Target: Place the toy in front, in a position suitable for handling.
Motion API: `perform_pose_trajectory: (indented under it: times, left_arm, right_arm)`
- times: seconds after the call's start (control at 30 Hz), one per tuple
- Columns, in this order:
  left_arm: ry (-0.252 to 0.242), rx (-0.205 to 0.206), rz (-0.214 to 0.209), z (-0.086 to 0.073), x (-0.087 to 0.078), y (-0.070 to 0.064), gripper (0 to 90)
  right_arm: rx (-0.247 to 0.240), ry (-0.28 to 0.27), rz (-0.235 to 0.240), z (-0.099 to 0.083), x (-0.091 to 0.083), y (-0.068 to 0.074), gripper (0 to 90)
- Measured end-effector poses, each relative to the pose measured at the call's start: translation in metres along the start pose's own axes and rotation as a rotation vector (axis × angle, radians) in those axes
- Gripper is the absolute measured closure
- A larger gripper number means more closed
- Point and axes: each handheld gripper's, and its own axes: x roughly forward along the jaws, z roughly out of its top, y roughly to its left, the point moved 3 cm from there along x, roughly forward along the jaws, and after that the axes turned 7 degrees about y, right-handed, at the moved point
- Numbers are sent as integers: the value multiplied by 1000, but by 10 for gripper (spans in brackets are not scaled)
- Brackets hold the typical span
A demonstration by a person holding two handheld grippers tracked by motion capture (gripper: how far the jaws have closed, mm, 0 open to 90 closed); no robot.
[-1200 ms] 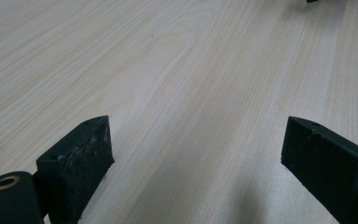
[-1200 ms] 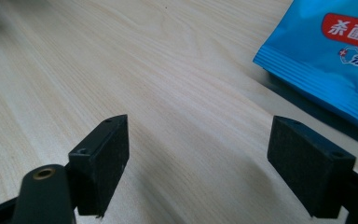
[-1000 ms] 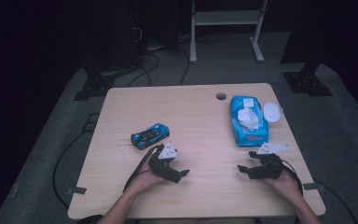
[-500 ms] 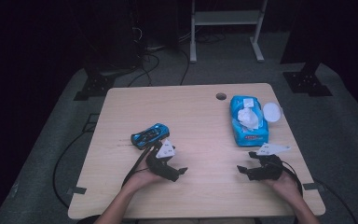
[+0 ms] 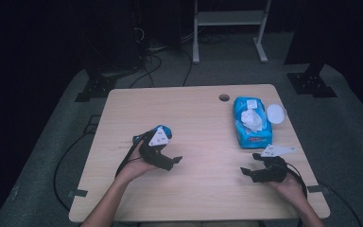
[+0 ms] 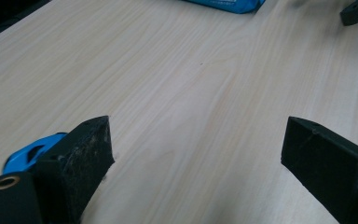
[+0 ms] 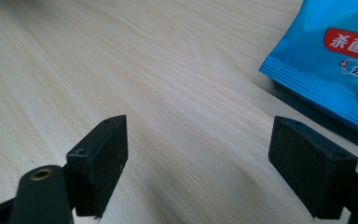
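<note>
A blue toy car (image 5: 166,129) lies left of the table's middle, mostly covered in the high view by my left gripper (image 5: 172,162), which hovers just in front of it. In the left gripper view the car (image 6: 30,153) peeks out behind the left jaw, outside the gap. That gripper (image 6: 198,140) is open with bare wood between its jaws. A blue wipes pack (image 5: 252,122) lies at the right with a white tissue sticking out. My right gripper (image 5: 249,164) sits near the pack's front end, also open (image 7: 200,140), with the pack (image 7: 335,56) off to its right.
A white round lid (image 5: 275,113) rests by the pack's far right side. A cable hole (image 5: 224,97) is in the tabletop (image 5: 194,118) near the far edge. Cables trail off both grippers. The right gripper's jaw (image 6: 356,11) shows far off in the left gripper view.
My left gripper has moved away from the person toward the toy car and now covers part of it. The right gripper has hardly moved.
</note>
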Motion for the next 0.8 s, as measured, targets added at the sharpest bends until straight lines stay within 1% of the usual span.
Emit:
perform_pose_trajectory:
  times: [0.03, 0.07, 0.13, 0.17, 0.2, 0.33, 0.37, 0.4, 0.47, 0.57, 0.6, 0.67, 0.8]
  left_arm:
    - [0, 0, 0, 0, 0, 0, 82]
    - [0, -3, 3, 0, -3, 5, 82]
    - [4, -11, 6, 1, -5, 10, 82]
    - [4, -11, 6, 1, -5, 10, 82]
    - [8, -14, 7, 0, -7, 15, 82]
    - [11, -24, 18, 0, -10, 24, 82]
    - [11, -24, 18, 0, -10, 24, 82]
    - [11, -30, 23, -1, -10, 29, 82]
    - [15, -36, 23, -2, -11, 33, 82]
    - [22, -41, 29, -3, -11, 36, 82]
    - [25, -49, 29, -4, -11, 38, 82]
    - [29, -53, 31, -5, -11, 41, 82]
    - [36, -50, 36, -5, -13, 45, 82]
  right_arm:
    - [0, 0, 0, 0, 0, 0, 191]
    - [-2, -1, 1, 0, 0, 0, 191]
    - [-4, -1, 1, 0, 0, 0, 191]
    - [-4, -1, 1, 0, 0, 0, 191]
    - [-6, -2, 3, 0, 0, 0, 191]
    - [-5, -2, 4, 1, -1, 1, 191]
    - [-5, -1, 5, 1, -1, 1, 192]
    - [-7, 0, 5, 1, 0, 1, 192]
    - [-9, 0, 6, 1, 0, 1, 192]
    - [-11, 3, 7, 1, 0, 1, 192]
    - [-13, 5, 8, 1, 0, 1, 192]
    - [-14, 8, 8, 1, 1, 2, 192]
    - [-17, 8, 9, 1, 1, 2, 192]
